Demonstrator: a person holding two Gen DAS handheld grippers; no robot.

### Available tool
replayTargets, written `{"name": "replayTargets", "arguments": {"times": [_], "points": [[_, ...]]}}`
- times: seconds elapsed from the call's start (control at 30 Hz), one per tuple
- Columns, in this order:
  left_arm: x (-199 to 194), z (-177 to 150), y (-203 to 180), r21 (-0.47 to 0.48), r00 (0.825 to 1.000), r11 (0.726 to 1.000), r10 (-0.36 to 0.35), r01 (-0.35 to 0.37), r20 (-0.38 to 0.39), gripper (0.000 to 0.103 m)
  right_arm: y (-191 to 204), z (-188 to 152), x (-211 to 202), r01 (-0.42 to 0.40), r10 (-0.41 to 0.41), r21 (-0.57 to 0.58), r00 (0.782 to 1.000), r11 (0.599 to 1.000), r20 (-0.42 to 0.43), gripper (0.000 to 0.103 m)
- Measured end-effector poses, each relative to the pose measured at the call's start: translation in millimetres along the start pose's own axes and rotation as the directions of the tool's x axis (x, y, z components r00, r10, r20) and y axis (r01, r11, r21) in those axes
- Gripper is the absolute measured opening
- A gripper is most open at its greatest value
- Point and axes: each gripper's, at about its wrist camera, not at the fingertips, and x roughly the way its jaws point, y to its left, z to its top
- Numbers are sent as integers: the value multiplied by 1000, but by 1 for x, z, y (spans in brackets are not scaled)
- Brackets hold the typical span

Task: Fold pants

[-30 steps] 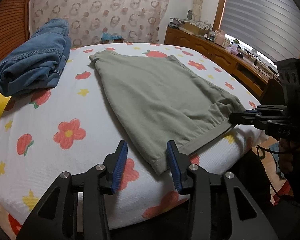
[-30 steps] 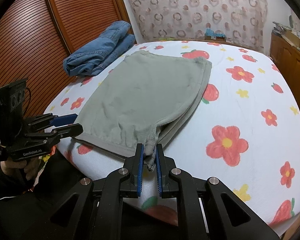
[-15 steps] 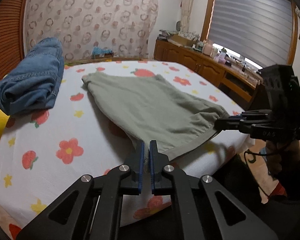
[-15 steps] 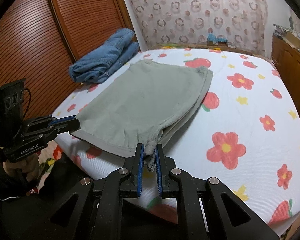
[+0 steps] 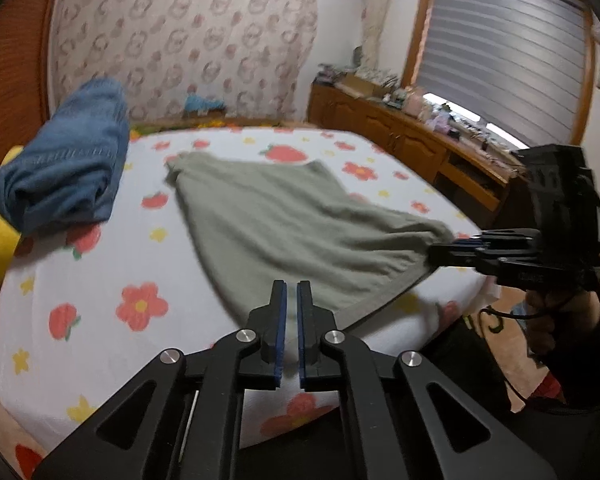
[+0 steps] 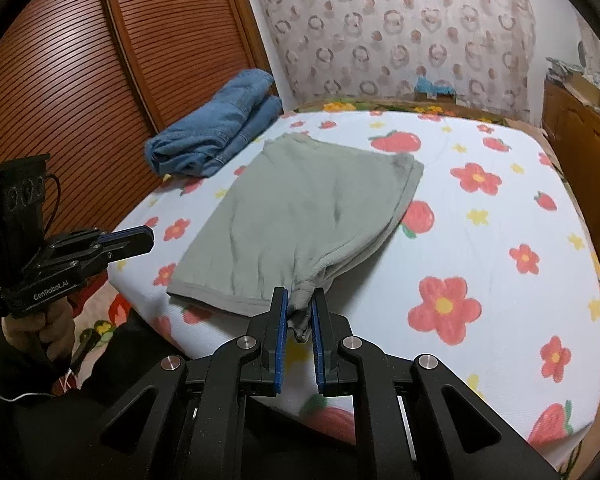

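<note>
1. Sage-green folded cotton pants [image 6: 300, 216] lie flat on the white bedsheet printed with red flowers and strawberries [image 6: 500, 288], with the waistband at the near edge of the bed.
2. The right gripper [image 6: 299, 312] pinches the bunched near corner of the waistband between its blue pads, jaws narrow on the cloth.
3. The left gripper [image 5: 291, 300] has its jaws nearly together and just parting; the gap between the pads holds no cloth, and in the right wrist view its fingertips stand clear of the pants' left corner.
4. "GenRobot.AI" is printed in white on the left gripper's body, readable only in the right wrist view; the print on the right gripper in the left wrist view is too blurred to read.
5. A folded pile of blue denim jeans [image 6: 216, 136] sits beyond the pants, well apart, near the brown slatted wardrobe door [image 6: 80, 80].
6. Only the left wrist view shows the window with a grey blind [image 5: 508, 56] and the cluttered wooden sideboard [image 5: 400, 136] below it.
</note>
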Motion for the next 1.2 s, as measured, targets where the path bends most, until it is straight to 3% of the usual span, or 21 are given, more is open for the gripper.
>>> {"name": "replayTargets", "arguments": {"times": [0.07,0.3,0.5,0.53,0.57,0.67,1.2], "points": [[8,-2,5,-19,1000,1000,13,-13,-28,31,0,-2,2,-1,1,5,1000,1000,-9,11],[31,-20,5,-38,993,999,17,-21,-114,33,-1,-3,7,1,-1,13,1000,1000,-23,11],[33,-23,4,-33,994,999,17,-21,-111,33,0,-2,7,2,-1,15,1000,1000,-25,11],[32,-24,2,-22,994,1000,13,-16,-108,29,-1,-3,7,2,-2,16,1000,1000,-25,11],[32,-25,3,-18,994,1000,-6,4,-105,14,-1,-3,7,1,-1,17,1000,1000,-24,11],[29,-25,-2,1,996,1000,-14,14,-89,9,-1,-3,7,-2,2,18,1000,1000,-24,11],[-26,9,-6,2,995,998,-60,60,77,9,4,7,-25,-22,22,-12,998,1000,55,11]]}}
